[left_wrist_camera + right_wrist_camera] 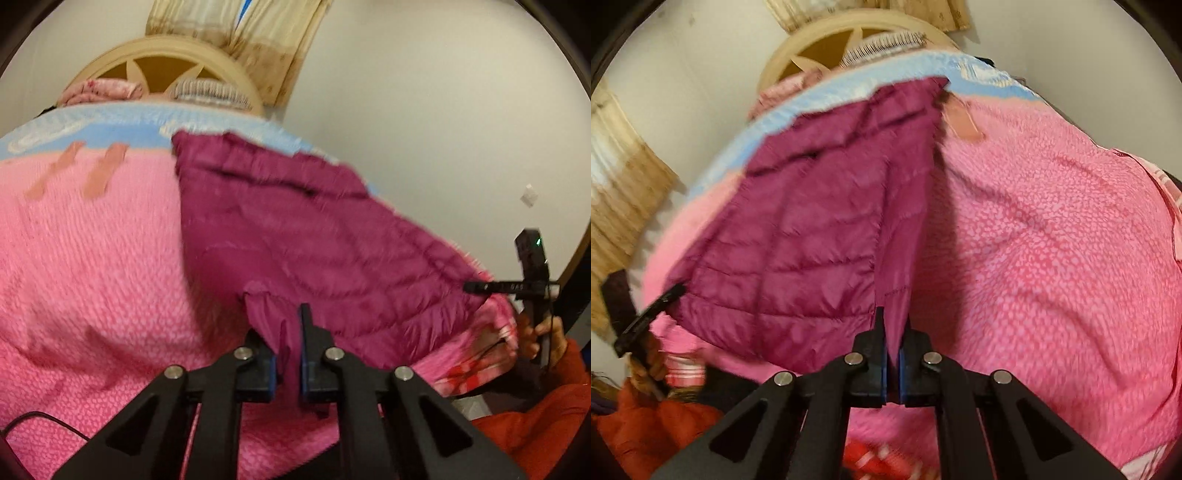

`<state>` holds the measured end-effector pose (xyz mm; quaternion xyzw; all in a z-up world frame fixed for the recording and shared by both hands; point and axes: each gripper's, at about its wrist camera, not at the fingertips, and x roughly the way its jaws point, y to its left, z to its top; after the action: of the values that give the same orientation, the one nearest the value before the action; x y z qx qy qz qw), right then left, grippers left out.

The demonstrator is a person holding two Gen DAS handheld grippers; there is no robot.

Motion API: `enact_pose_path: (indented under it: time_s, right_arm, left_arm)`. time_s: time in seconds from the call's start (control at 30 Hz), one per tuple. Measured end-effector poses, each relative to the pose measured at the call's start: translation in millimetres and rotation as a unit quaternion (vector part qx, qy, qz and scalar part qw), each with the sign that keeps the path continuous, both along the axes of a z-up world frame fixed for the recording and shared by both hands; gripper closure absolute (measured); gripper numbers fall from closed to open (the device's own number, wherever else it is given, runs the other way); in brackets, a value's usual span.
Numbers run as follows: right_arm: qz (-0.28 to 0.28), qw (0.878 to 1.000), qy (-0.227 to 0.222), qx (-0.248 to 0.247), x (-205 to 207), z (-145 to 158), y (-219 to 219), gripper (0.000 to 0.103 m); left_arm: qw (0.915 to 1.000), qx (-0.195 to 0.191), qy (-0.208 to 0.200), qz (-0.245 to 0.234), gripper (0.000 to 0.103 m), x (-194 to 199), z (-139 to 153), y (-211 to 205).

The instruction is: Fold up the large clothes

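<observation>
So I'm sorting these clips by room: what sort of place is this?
Most likely a bedroom. A pink blanket covers a bed with a curved headboard, pillows lie against it, and curtains hang behind. A purple jacket lies spread on the bed.

A: Where is there room to pass?

B: The pink blanket (1052, 229) lies bare across the bed on one side of the magenta quilted jacket (295, 229); nothing stands on it.

A: And what blocks the way?

B: The jacket itself covers the other part, up to the blue blanket border (122, 122). Past that, pillows (99, 90) and the cream headboard (177, 55) close off the far end, with the wall (424, 110) running just beside the jacket's side.
</observation>
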<state>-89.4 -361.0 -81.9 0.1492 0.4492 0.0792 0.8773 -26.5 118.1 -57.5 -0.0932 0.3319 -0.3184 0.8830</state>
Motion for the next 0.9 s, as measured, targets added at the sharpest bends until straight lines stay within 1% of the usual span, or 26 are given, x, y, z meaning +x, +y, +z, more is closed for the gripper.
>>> enact_pose_path:
  time_s: [0.1, 0.17, 0.27, 0.33, 0.37, 0.4, 0.47, 0.53, 0.6, 0.63, 0.67, 0.73, 0.8, 0.83, 0.9]
  right_arm:
    - [0.003, 1.0, -0.021, 0.02, -24, 22, -1, 0.1]
    - [0.003, 0.999, -0.035, 0.037, -43, 38, -2, 0.1]
    - [0.005, 0.996, -0.057, 0.065, -70, 63, -5, 0.1]
    - [0.009, 0.994, -0.077, 0.075, -84, 83, -5, 0.1]
    - [0.01, 0.993, -0.087, 0.075, -89, 92, -5, 0.1]
    - [0.01, 0.992, -0.101, 0.075, -92, 105, -5, 0.1]
    - [0.01, 0.99, -0.119, 0.081, -89, 122, -7, 0.1]
    - [0.009, 0.988, -0.137, 0.07, -71, 140, -8, 0.1]
    - [0.007, 0.988, -0.148, 0.053, -43, 153, -9, 0.1]
    - [0.005, 0.987, -0.15, 0.055, -25, 158, -11, 0.1]
    - [0.002, 0.987, -0.15, 0.059, -9, 162, -15, 0.1]
    - [-0.011, 0.987, -0.153, 0.054, 33, 168, -21, 0.1]
    - [-0.025, 0.988, -0.148, 0.043, 70, 168, -26, 0.1]
    - [-0.037, 0.989, -0.142, 0.034, 92, 166, -28, 0.1]
    - [-0.058, 0.99, -0.128, 0.027, 133, 158, -32, 0.1]
  left_arm:
    - [0.9995, -0.024, -0.016, -0.011, 0.094, -14, 24, 14]
    - [0.9989, -0.027, -0.032, -0.02, 0.094, -24, 38, 18]
    - [0.9971, -0.037, -0.06, -0.026, 0.094, -35, 67, 19]
    - [0.995, -0.054, -0.076, -0.035, 0.094, -42, 85, 23]
    - [0.9945, -0.057, -0.081, -0.032, 0.094, -43, 89, 25]
    - [0.9942, -0.066, -0.082, -0.022, 0.094, -42, 97, 29]
    - [0.994, -0.088, -0.065, -0.005, 0.094, -30, 102, 36]
    - [0.994, -0.103, -0.029, 0.023, 0.094, -4, 106, 42]
    - [0.9923, -0.116, -0.007, 0.041, 0.094, 27, 107, 47]
    - [0.992, -0.116, -0.002, 0.049, 0.094, 41, 108, 46]
    - [0.9924, -0.108, -0.001, 0.058, 0.094, 56, 111, 43]
    - [0.9942, -0.079, 0.001, 0.073, 0.094, 93, 115, 30]
    - [0.9945, -0.059, 0.018, 0.085, 0.094, 132, 115, 14]
    - [0.9941, -0.05, 0.026, 0.093, 0.094, 148, 114, 9]
    - [0.9925, -0.026, 0.047, 0.11, 0.094, 192, 106, -8]
